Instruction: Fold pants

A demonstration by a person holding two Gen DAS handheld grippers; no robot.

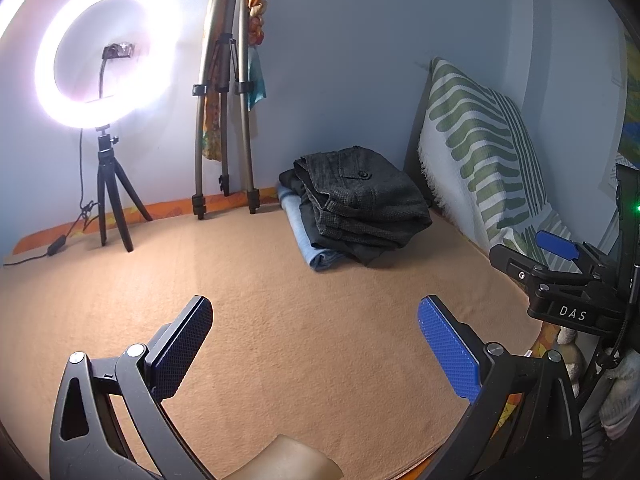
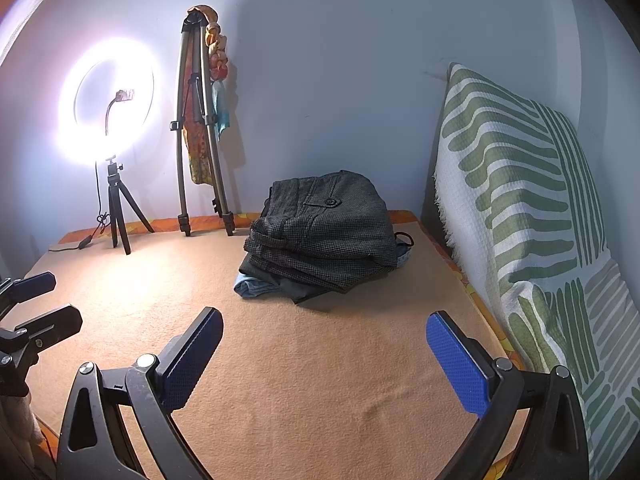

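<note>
A stack of folded pants lies at the back of the tan blanket [image 1: 280, 320]. The top pair is dark grey checked [image 1: 360, 196] [image 2: 324, 232], with a darker pair and a light blue pair [image 1: 308, 236] [image 2: 252, 286] under it. My left gripper [image 1: 316, 340] is open and empty, held above the blanket well in front of the stack. My right gripper [image 2: 324, 356] is open and empty too, also short of the stack; it shows at the right edge of the left wrist view [image 1: 560, 256]. The left gripper's fingers [image 2: 32, 300] show at the left edge of the right wrist view.
A lit ring light on a small tripod [image 1: 112, 184] [image 2: 116, 208] and a tall tripod with cloths hung on it [image 1: 224, 120] [image 2: 200, 140] stand at the back left by the wall. A green and white patterned cushion [image 1: 480, 152] [image 2: 528, 208] leans along the right side.
</note>
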